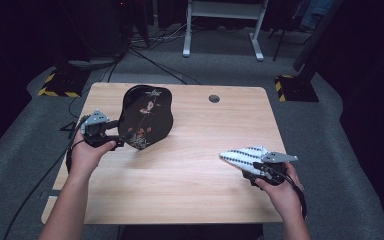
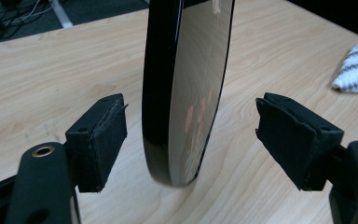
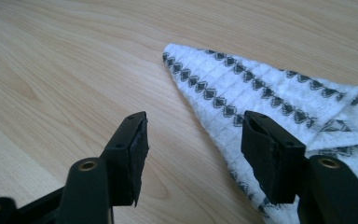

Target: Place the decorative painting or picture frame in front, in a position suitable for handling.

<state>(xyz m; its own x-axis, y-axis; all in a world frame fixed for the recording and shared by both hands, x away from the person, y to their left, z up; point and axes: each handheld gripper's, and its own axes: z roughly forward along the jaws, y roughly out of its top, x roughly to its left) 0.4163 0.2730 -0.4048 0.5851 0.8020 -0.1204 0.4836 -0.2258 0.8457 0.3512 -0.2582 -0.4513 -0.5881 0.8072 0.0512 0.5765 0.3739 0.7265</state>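
We hold the left gripper near the table's left edge, jaws wide apart. The right gripper lies low near the right edge, also parted.

1. From above, my table sits brightly lit while the surroundings fall into darkness.
2. The glossy tray before my left jaws mirrors pale glare.
3. My jaws look soft at frame bottom.

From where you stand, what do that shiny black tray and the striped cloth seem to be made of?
The black tray looks lacquered, wood or plastic I cannot tell: its glossy face mirrors the table grain in the left gripper view and carries a painted flower pattern. The cloth looks like woven cotton, matte white with a waffle-like texture and dark patterned stripes.
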